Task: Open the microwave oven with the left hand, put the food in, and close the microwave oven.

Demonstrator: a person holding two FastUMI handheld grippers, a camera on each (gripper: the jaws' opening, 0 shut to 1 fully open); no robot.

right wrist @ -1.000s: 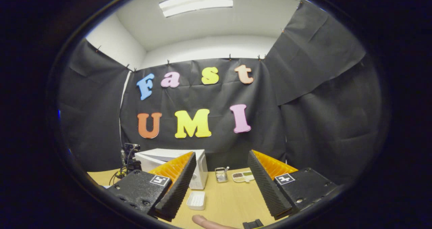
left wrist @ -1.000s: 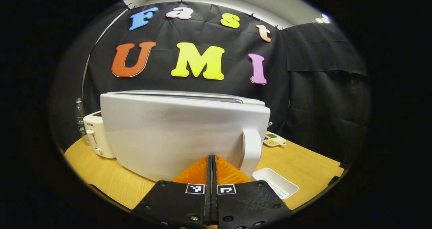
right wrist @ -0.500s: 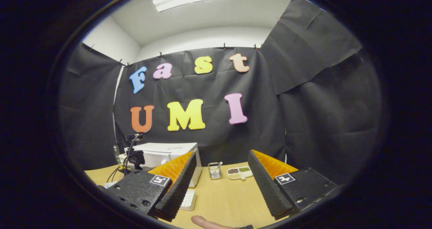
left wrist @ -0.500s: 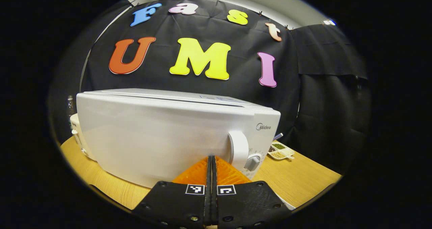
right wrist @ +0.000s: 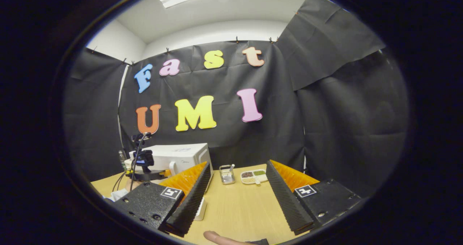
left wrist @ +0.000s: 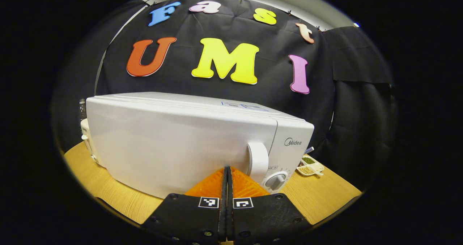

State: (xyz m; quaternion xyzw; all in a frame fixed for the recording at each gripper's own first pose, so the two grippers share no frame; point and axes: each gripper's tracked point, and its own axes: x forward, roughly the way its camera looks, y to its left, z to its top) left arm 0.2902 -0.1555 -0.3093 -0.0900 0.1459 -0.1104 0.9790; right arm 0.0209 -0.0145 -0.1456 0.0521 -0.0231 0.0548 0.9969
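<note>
The white microwave [left wrist: 181, 144] stands on the wooden table [left wrist: 322, 198], its door flush with the control panel. My left gripper [left wrist: 227, 168] is shut with nothing in it, its tips at the lower door face just left of the white handle [left wrist: 257, 162]. A dial knob [left wrist: 275, 181] sits below the handle. The right gripper view has the microwave [right wrist: 181, 156] far off on the left, with the left gripper [right wrist: 144, 162] and a hand in front of it. My right gripper [right wrist: 237, 169] hangs open and empty above the table. A white tray [right wrist: 200, 209] lies partly hidden behind its left finger.
A toaster [left wrist: 86, 140] and a bottle [left wrist: 82, 107] stand behind the microwave's left end. A divided dish of grains [right wrist: 254, 176] and a small clear container [right wrist: 226, 174] sit at the back of the table. A fingertip [right wrist: 220, 237] shows at the bottom edge.
The microwave door has swung from partly open to flush with the front, with my shut left gripper following it. My right gripper stays open and has tipped slightly downward.
</note>
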